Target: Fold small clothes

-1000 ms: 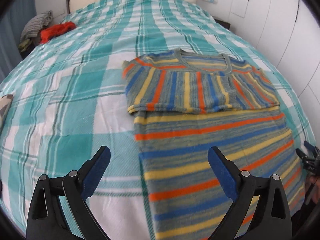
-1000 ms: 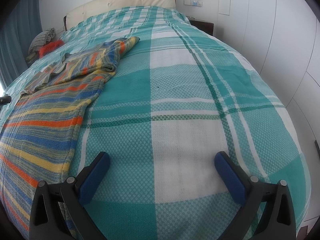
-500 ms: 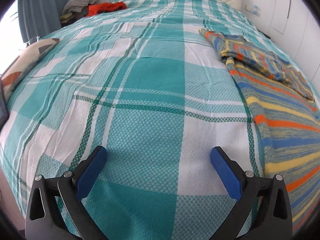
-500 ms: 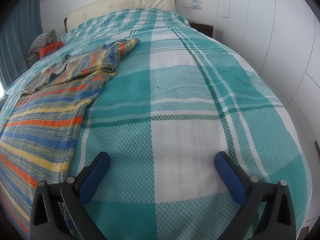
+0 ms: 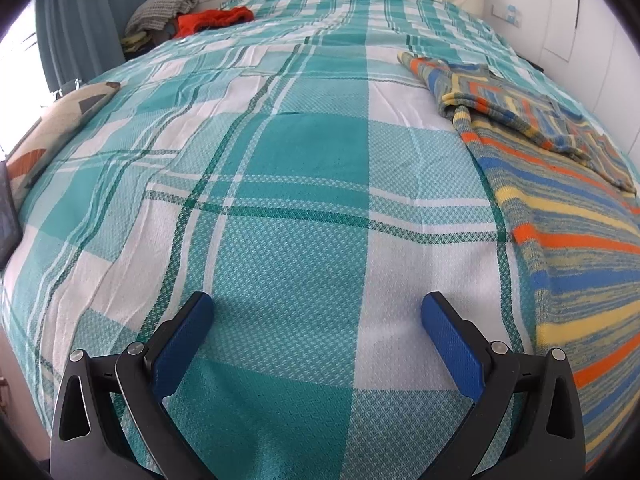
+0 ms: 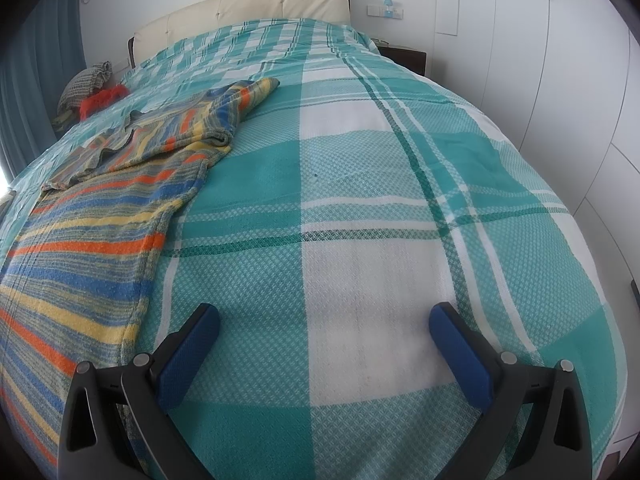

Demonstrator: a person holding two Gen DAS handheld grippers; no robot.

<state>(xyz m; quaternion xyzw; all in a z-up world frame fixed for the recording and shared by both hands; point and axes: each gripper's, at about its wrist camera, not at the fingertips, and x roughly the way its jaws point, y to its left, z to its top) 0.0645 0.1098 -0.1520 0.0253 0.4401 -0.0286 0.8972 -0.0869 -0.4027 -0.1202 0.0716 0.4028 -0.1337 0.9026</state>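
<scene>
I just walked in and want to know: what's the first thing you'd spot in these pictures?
The stripy sweater in orange, blue and yellow jumps out first; it lies flat on the big teal-and-white checked bedspread, its top part folded over. Far off by the headboard sits a bright red cloth in a small pile of clothes. Up close, the left hand-held gripper and the right hand-held gripper are both wide open over bare bedspread, holding nothing.

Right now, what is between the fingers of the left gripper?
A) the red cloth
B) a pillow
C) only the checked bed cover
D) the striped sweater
C: the left gripper is open over the bare checked bed cover; the striped sweater lies off to its right, untouched.
</scene>
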